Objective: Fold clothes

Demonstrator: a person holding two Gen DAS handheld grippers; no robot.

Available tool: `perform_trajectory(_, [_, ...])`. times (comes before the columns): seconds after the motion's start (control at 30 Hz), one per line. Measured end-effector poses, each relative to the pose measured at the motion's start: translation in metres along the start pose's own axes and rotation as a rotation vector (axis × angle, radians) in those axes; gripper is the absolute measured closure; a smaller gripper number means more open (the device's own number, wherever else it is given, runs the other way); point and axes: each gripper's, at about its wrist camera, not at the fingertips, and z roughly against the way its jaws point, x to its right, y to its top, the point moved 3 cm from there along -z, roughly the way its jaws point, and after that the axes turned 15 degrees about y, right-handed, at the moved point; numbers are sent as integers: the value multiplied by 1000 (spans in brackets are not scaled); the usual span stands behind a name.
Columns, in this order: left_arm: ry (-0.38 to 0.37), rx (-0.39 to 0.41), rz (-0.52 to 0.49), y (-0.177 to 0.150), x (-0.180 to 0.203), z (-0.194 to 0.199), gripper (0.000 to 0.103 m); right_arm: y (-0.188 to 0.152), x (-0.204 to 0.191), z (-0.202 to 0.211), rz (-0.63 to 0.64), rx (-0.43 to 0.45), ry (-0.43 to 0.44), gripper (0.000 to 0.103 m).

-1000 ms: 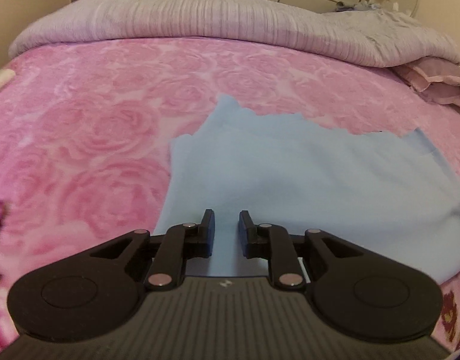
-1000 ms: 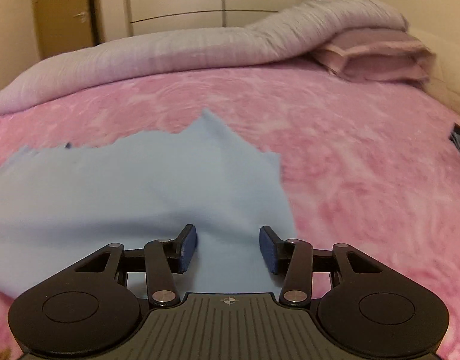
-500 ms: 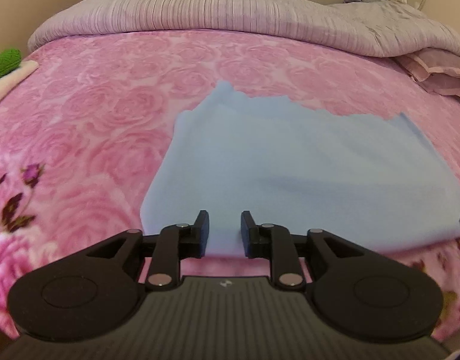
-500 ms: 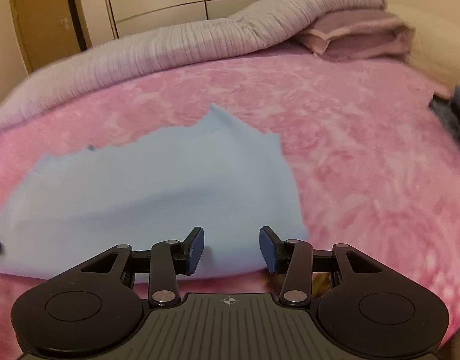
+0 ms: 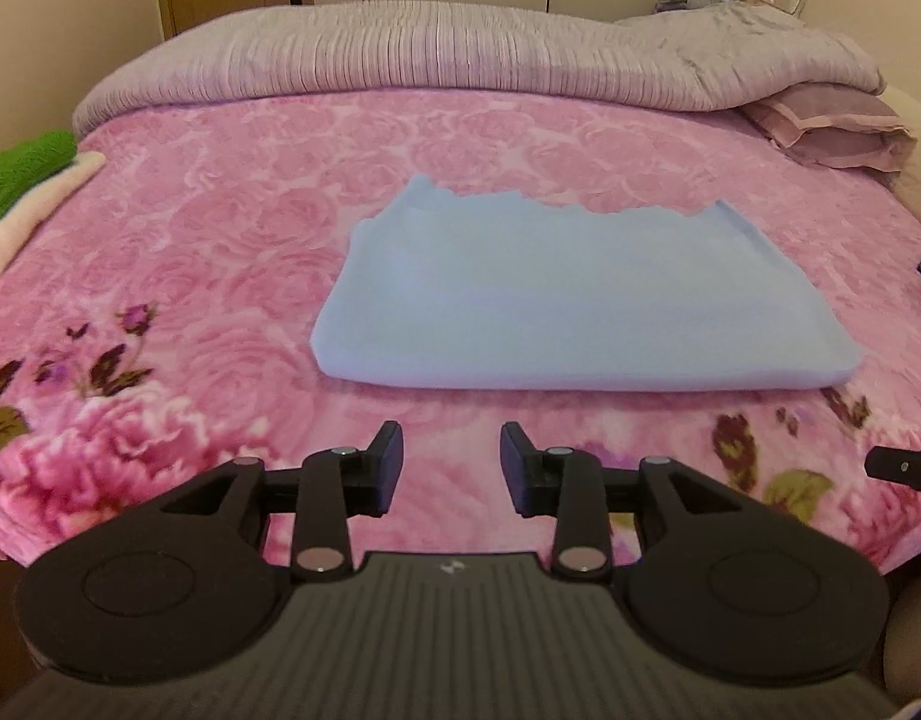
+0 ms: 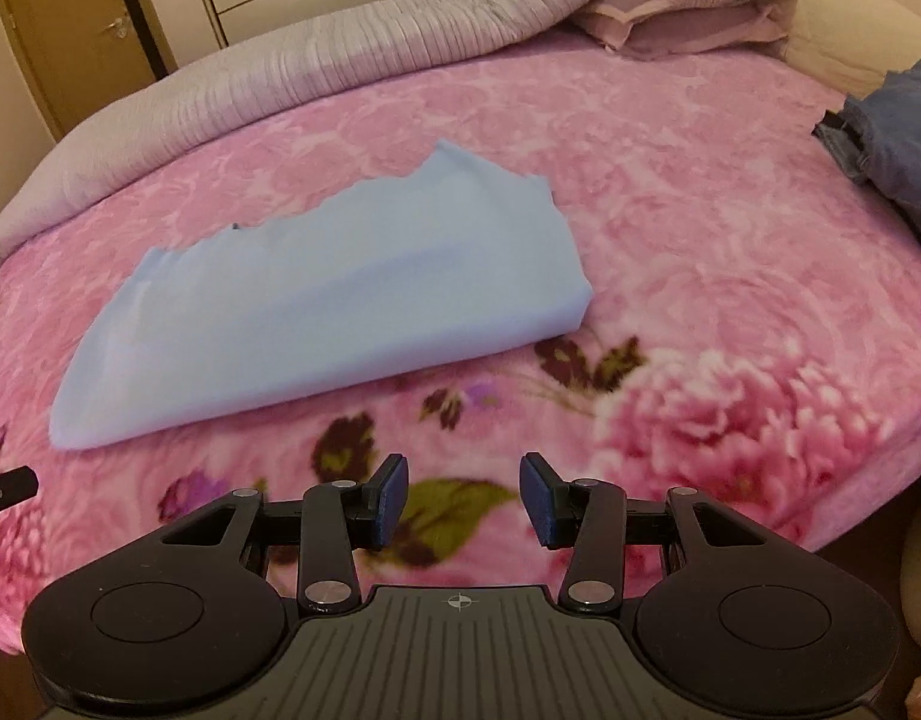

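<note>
Blue cloth [image 5: 574, 300], one piece, lies folded on the pink blanket [image 5: 220, 240], well clear of both grippers. Left gripper [image 5: 451, 462]: jaws have just been opening, now apart, nothing between them. Right gripper [image 6: 463, 495]: jaws apart, empty.

Risks, as judged:
- Far edge is ragged; layers are misaligned, so a further fold may come out skewed.
- Plush blanket may be pinched along with the cloth.

Count: one green towel [image 5: 22, 174], one cream item [image 5: 34, 210] beside it, one denim pile [image 6: 898, 144], one pillow [image 6: 682, 12].
</note>
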Motion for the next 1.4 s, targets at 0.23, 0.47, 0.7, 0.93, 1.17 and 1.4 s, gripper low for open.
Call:
perform_trajectory(0.23, [19, 50, -12, -15, -6, 40, 69, -16, -17, 28, 15, 23, 31, 58])
perform_trajectory(0.47, [46, 84, 4, -26, -22, 63, 65, -26, -36, 37, 42, 28, 51, 57])
perform_trajectory(0.7, [77, 97, 37, -28, -42, 69, 64, -28, -57, 33, 84, 24, 84, 57])
perform_trajectory(0.93, [76, 90, 57, -31, -50, 66, 63, -27, -55, 29, 82, 27, 87, 57])
perform_trajectory(1.17, [-127, -29, 267, -31, -65, 28, 53, -20, -17, 24, -52, 49, 110, 57])
perform_trajectory(1.4, [-279, -205, 565, -24, -76, -50, 51, -8, 59, 0, -464, 128, 307, 54])
